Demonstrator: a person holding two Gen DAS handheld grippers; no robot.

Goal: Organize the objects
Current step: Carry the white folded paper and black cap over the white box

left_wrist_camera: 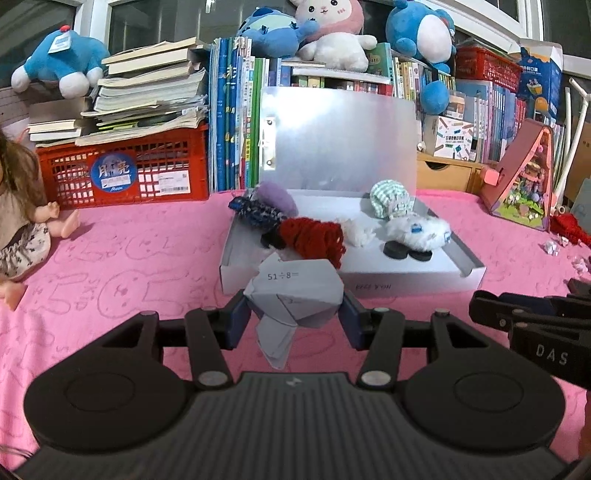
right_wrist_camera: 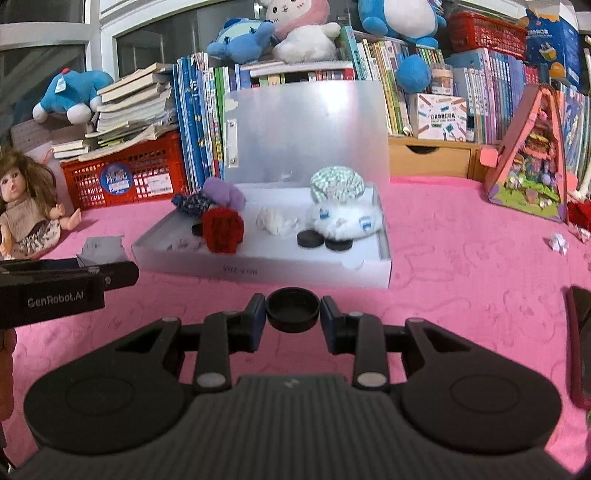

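Creased matt paper wad (left_wrist_camera: pixel 295 295), matt black plastic cap (right_wrist_camera: pixel 293 309), pink embossed cloth (right_wrist_camera: pixel 461 295)

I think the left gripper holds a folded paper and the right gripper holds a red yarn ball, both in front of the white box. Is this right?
Not quite. The right gripper holds a black round cap, not red yarn, as the right wrist view shows. The red yarn ball lies in the white box. The left gripper does hold the folded paper.

A pink cloth (right_wrist_camera: pixel 461 258) covers the surface. Behind it stand rows of books (left_wrist_camera: pixel 236 110), a red crate (left_wrist_camera: pixel 122 173) under a leaning stack of books, and a wooden drawer unit (right_wrist_camera: pixel 428 158). Dark windows (left_wrist_camera: pixel 37 22) with white frames run along the back.
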